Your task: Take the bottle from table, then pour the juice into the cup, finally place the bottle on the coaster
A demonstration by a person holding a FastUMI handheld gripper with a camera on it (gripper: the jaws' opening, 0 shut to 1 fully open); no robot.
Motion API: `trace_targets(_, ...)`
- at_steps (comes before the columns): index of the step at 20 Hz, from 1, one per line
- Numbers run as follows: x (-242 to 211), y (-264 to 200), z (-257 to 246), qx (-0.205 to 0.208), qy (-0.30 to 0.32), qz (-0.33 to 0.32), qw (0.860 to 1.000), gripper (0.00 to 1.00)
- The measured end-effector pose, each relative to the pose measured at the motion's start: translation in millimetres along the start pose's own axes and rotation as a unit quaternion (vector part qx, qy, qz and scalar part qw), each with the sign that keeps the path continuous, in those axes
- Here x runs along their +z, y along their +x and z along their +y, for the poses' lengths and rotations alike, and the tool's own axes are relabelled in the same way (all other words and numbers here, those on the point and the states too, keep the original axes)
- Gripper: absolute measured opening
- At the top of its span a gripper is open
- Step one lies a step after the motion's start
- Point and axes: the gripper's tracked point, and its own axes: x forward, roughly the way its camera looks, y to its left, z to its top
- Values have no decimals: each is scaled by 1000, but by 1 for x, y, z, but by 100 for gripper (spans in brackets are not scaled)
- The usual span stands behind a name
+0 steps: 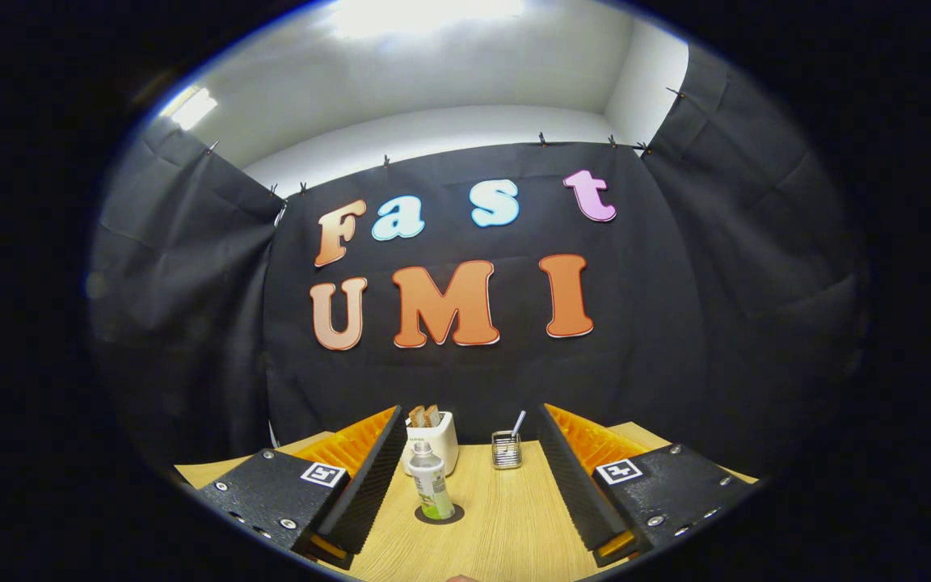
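A: Any brand or writing you can read?

B: Not on the task's things. The bottle wears a pale label with a green band low down, but the print is too small to make out. Each finger of the gripper carries a white square tag with a black blocky pattern, which is no text.

A: What does the bottle look like?

B: Small, clear plastic, with a white cap on a narrow neck. It stands upright. A little green liquid shows at the bottom; the rest of the body looks pale behind the label.

A: And where is it?

B: On a dark round coaster, whose rim shows as a ring around the bottle's foot, on the light wooden surface. It stands between the two fingers, nearer the left one, and does not touch either.

A: The jaws, then?

B: Spread wide, holding nothing. The black ribbed pads face each other across bare wood, with orange ridged backing behind them.

A: Anything else out there?

B: Just behind the bottle, a white toaster with two brown slices standing up in its slots. To its right, well apart from the bottle, a small wire holder with a pale handle leaning out of it. Both sit at the far edge of the surface, against the black cloth wall.
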Motion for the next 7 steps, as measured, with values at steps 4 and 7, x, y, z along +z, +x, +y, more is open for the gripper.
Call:
trace_targets(4,9,-7,-2,-4,-20,-15,1000,97)
trace_targets(7,14,-11,-7,-19,-32,-24,999,97)
